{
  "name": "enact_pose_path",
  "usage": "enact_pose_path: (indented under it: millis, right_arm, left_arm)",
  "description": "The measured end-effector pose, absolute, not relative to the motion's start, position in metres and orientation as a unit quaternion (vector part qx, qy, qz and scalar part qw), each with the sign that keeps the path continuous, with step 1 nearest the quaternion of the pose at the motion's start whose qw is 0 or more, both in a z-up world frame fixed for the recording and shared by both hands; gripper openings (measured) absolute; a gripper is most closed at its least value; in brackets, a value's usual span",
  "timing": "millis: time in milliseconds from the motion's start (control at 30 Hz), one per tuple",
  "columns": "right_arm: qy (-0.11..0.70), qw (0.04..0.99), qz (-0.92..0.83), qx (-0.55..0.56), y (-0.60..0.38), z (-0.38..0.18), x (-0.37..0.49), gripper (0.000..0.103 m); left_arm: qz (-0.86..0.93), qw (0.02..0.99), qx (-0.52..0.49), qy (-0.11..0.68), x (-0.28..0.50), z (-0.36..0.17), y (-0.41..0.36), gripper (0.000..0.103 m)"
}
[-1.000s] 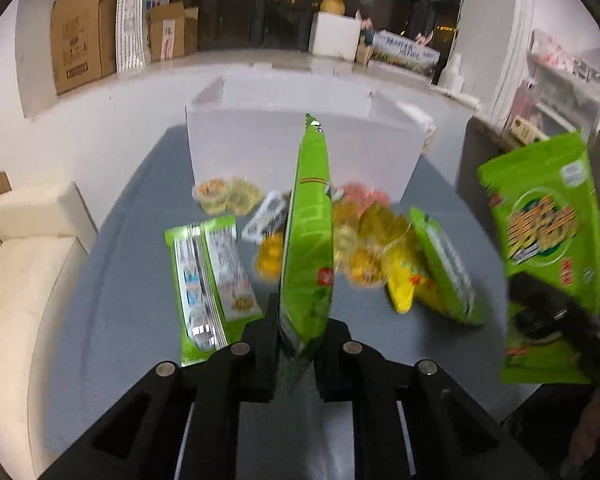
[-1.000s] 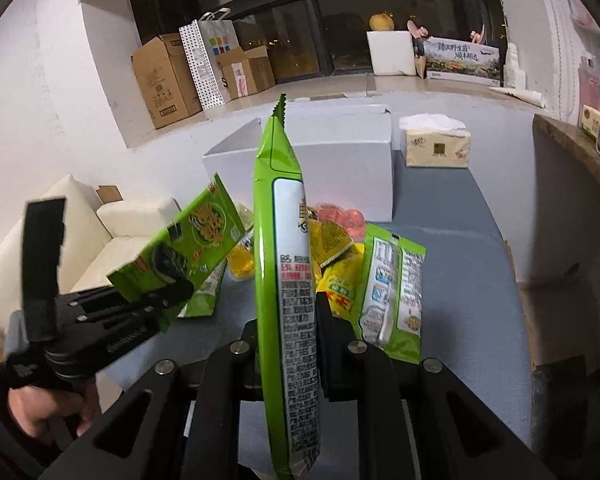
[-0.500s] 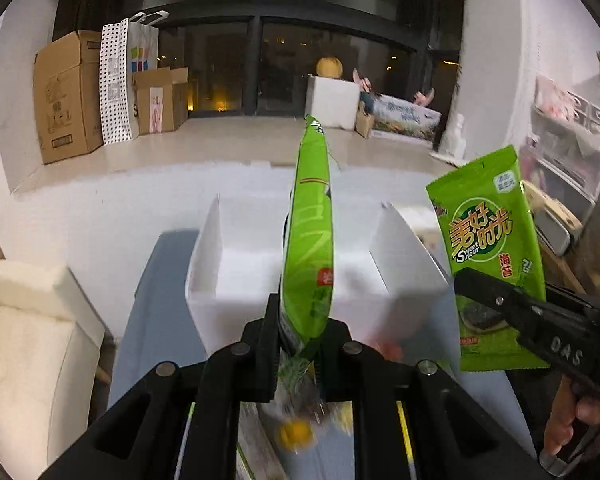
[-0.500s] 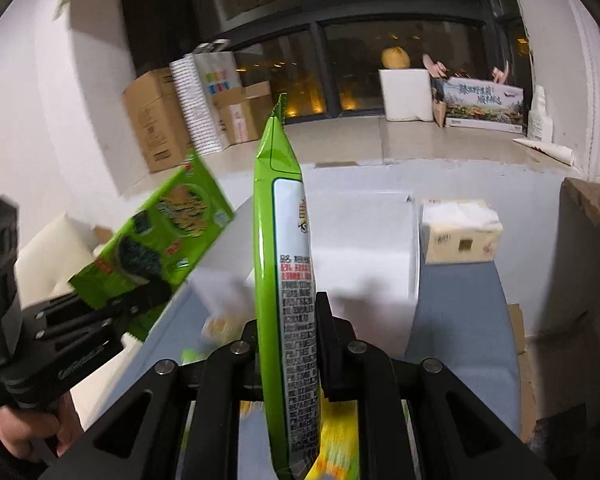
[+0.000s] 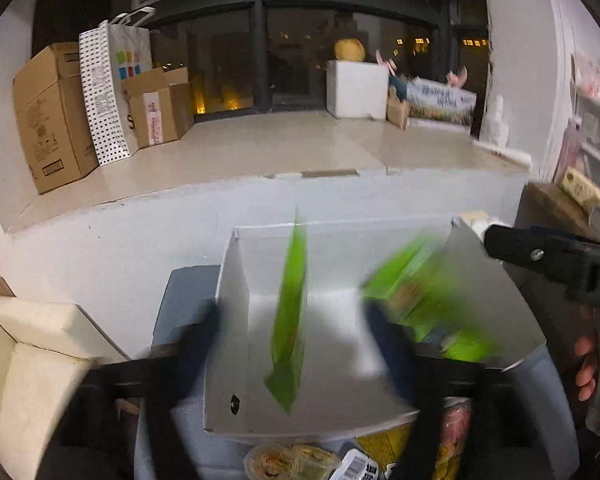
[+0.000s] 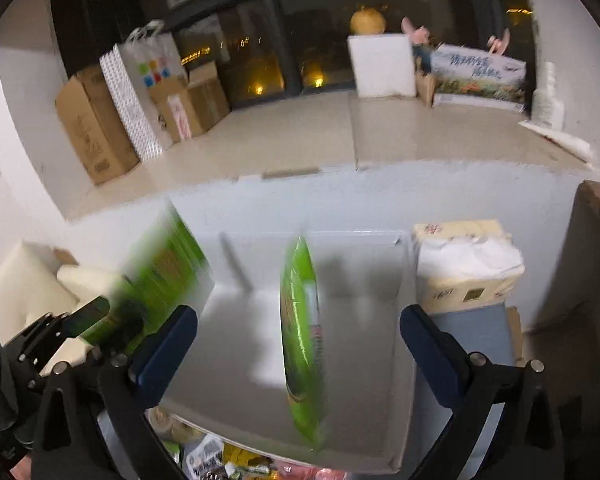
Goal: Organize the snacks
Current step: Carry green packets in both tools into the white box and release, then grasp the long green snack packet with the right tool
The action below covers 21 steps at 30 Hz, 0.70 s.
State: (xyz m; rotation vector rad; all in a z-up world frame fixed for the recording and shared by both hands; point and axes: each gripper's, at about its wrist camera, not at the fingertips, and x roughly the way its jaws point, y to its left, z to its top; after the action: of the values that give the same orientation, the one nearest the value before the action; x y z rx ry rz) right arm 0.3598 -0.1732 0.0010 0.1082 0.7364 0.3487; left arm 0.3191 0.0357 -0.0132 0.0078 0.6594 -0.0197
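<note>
A white open box (image 5: 236, 312) stands on the grey table, also in the right wrist view (image 6: 392, 440). My left gripper (image 5: 296, 344) is open above it, and a green snack bag (image 5: 290, 320) drops blurred between its fingers into the box. My right gripper (image 6: 300, 348) is open too, and its green bag (image 6: 302, 340) falls edge-on into the box. In the left wrist view the right gripper's bag (image 5: 416, 284) shows blurred at the box's right. In the right wrist view the left gripper's bag (image 6: 160, 272) blurs at the left.
Loose snacks (image 5: 296, 460) lie on the table in front of the box. A tissue pack (image 6: 464, 268) stands right of the box. A cream sofa (image 5: 24, 360) is at the left. Cardboard boxes (image 5: 52, 116) and a paper bag stand on the ledge behind.
Both grippers moved forward over the white box and opened. Both green bags left the fingers and are dropping into the box.
</note>
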Motion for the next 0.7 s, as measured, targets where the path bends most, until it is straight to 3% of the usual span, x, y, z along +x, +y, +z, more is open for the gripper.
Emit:
enact_pose_path:
  millis: [200,567,700]
  right_arm:
    - [0.330,0.929,0.163,0.035,-0.185,0.015,0.336,0.103]
    - [0.282,0.940,0.190,0.013,-0.207,0.033,0.233,0.103]
    - [0.300,0.932,0.201,0.037,-0.227,0.024,0.191,0.103]
  left_arm:
    - [-0.022,0.941,-0.038,0.336,0.310,-0.008,0.051,0.103]
    - [-0.039,0.957,-0.013,0.289,0.208,0.011,0.037,0.103]
    - [-0.055,0.956,-0.027,0.287,0.160,0.007,0.034,0.103]
